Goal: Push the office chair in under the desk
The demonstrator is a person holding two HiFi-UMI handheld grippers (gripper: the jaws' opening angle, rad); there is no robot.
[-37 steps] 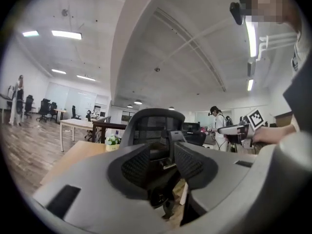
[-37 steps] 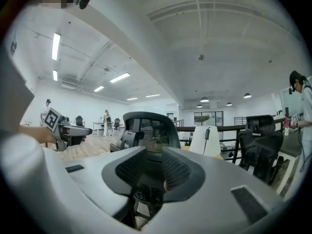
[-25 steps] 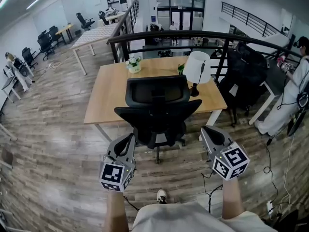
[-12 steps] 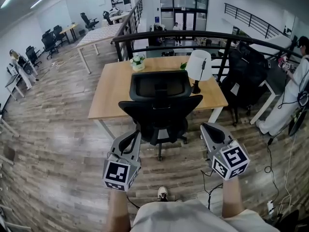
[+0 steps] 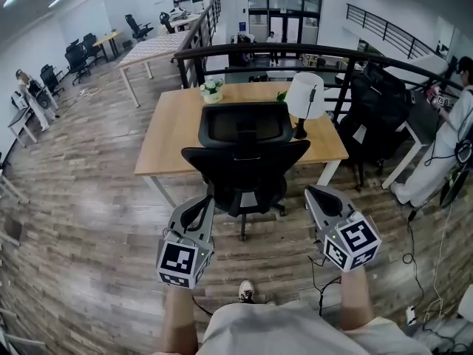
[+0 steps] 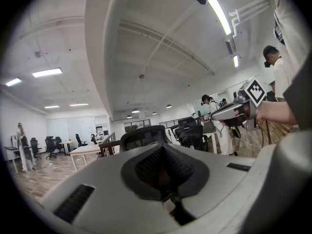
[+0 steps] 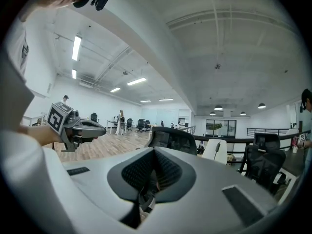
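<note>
Office chair [image 5: 244, 161]: at your 12 o'clock, backrest facing you, at the wooden desk's [image 5: 166, 135] near edge.
Left gripper [image 5: 204, 202]: jaws closed on nothing, 11 o'clock, just short of the chair, likely set to shove.
Right gripper [image 5: 311, 193]: closed too, empty, 1 o'clock.
Table lamp [image 5: 304, 98]: on the desk beyond.

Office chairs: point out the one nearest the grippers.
The black mesh-back chair at the wooden desk, just ahead of the left gripper and right gripper. The other chairs stand by the far left tables or off to the right.
</note>
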